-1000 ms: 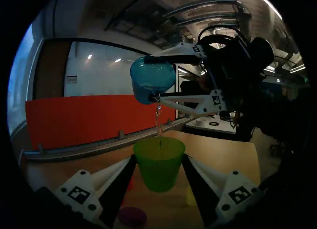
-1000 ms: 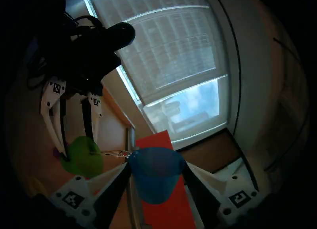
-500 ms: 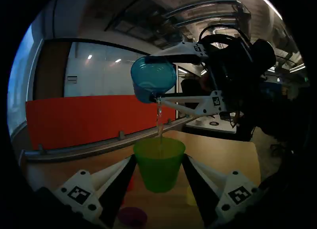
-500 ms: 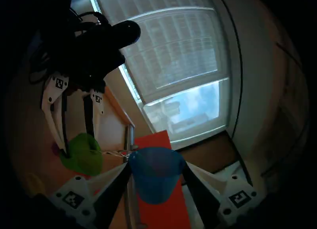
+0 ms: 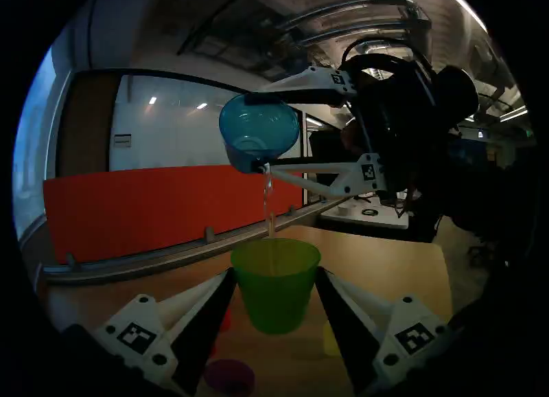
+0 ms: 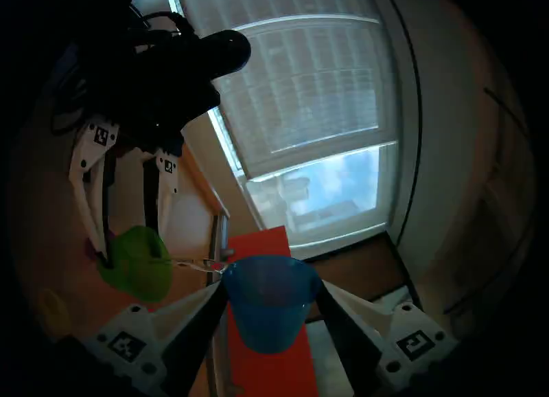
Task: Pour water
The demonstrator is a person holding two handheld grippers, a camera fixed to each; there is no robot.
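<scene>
My left gripper (image 5: 276, 290) is shut on an upright green cup (image 5: 276, 284) above a wooden table (image 5: 384, 266). Over it, my right gripper (image 5: 264, 132) is shut on a blue cup (image 5: 259, 132) tipped on its side, mouth toward the camera. A thin stream of water (image 5: 267, 205) falls from its lip into the green cup. In the right gripper view the blue cup (image 6: 269, 308) sits between my right gripper's (image 6: 269, 304) fingers, water (image 6: 195, 264) running sideways to the green cup (image 6: 136, 263), held by the left gripper (image 6: 134, 249) farther off.
A purple cup (image 5: 228, 376) and a yellow cup (image 5: 330, 342) stand on the table below the green one. An orange partition (image 5: 137, 208) with a metal rail (image 5: 185, 249) borders the table's far side. A large window with blinds (image 6: 309, 122) lies behind the blue cup.
The blue cup has tipped further and shifted slightly left and up; the water stream keeps running. The green cup has stayed still.
</scene>
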